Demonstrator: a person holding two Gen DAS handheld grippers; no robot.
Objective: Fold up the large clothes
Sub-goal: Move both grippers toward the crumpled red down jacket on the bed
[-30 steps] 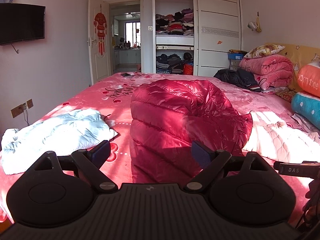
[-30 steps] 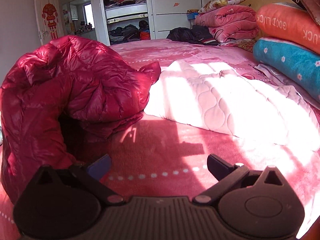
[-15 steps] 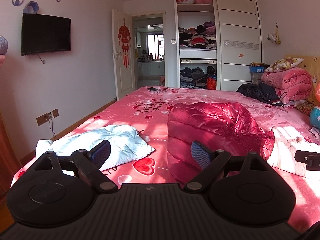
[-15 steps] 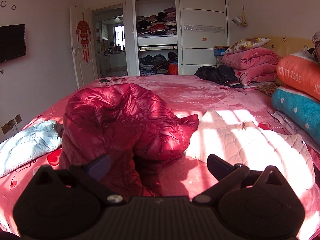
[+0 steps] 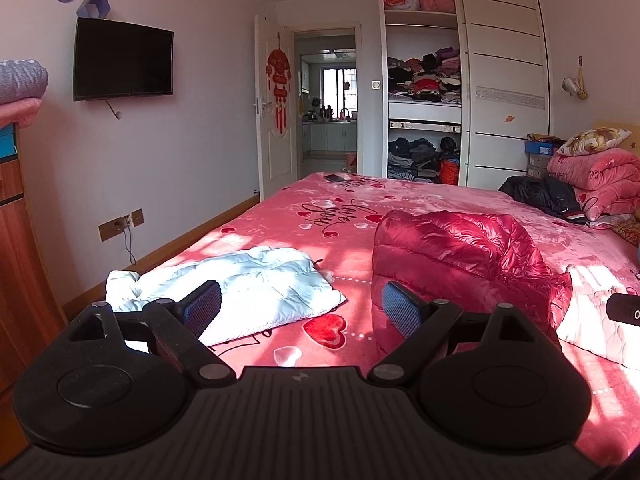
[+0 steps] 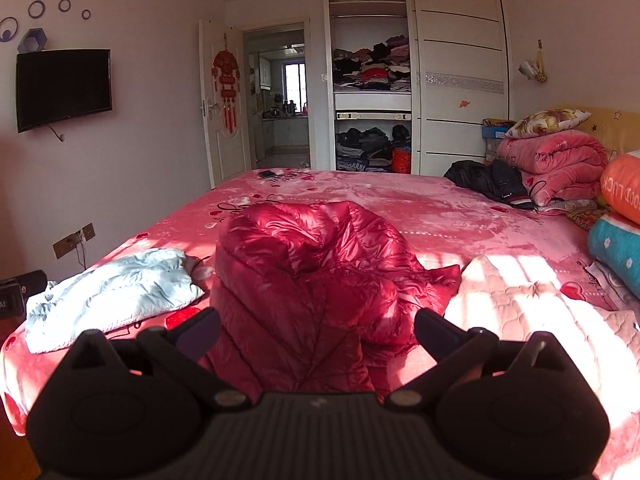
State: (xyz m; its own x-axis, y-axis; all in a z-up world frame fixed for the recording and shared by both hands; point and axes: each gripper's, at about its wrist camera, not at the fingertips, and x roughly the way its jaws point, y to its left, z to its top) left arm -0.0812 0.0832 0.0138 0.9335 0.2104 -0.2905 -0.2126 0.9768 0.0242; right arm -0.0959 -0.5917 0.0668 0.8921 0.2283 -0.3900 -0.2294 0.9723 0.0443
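A shiny red puffer jacket (image 5: 460,256) (image 6: 316,268) lies bunched in a rough folded heap in the middle of the pink bed. A pale blue quilted jacket (image 5: 240,280) (image 6: 108,292) lies flat to its left, and a white quilted jacket (image 6: 532,300) (image 5: 596,320) lies to its right. My left gripper (image 5: 301,307) is open and empty, held back over the near edge of the bed. The right gripper (image 6: 316,328) is also open and empty, hanging in front of the red jacket without touching it.
The pink heart-print bedspread (image 5: 400,208) covers the bed. Folded pink quilts (image 6: 556,164), a dark garment (image 6: 488,182) and pillows (image 6: 616,216) crowd the right side. A phone (image 6: 267,174) lies at the far edge. An open wardrobe (image 6: 372,72), a doorway and a wall TV (image 5: 122,60) stand behind.
Both grippers have drawn back and up from the red jacket, which now looks smaller and farther away. Both stayed open. More of the room has come into view.
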